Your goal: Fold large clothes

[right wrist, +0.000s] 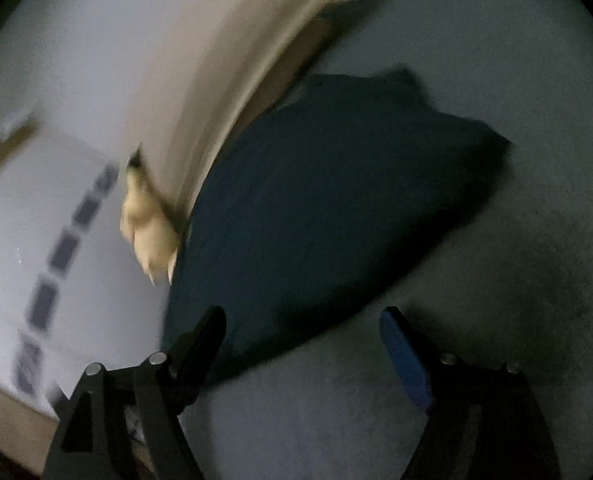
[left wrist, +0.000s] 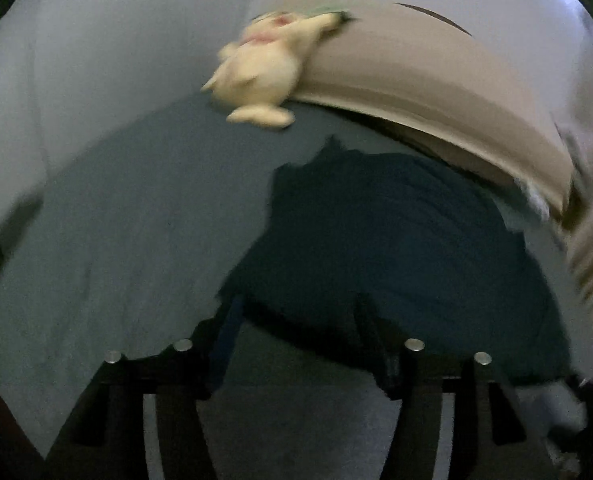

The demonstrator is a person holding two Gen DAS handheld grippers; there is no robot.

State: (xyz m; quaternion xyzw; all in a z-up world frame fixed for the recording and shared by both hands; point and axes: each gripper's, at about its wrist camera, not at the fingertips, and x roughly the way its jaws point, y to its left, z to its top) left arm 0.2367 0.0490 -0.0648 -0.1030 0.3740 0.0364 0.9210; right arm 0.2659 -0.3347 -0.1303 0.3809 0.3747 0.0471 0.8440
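Observation:
A dark navy garment [left wrist: 396, 248] lies bunched on a grey-blue bed sheet [left wrist: 116, 220]; it also shows in the right wrist view [right wrist: 328, 208]. My left gripper [left wrist: 296, 328] is open, its fingers spread over the garment's near edge with nothing between them. My right gripper [right wrist: 304, 332] is open and empty, its left finger over the garment's near corner and its blue-padded right finger [right wrist: 404, 360] over bare sheet. Both views are blurred.
A cream plush rabbit [left wrist: 260, 76] lies at the bed's far edge against a beige padded headboard [left wrist: 436, 80]; the rabbit also shows in the right wrist view [right wrist: 148, 220]. A pale wall [left wrist: 96, 40] rises behind. Something striped [left wrist: 592, 264] sits at the right.

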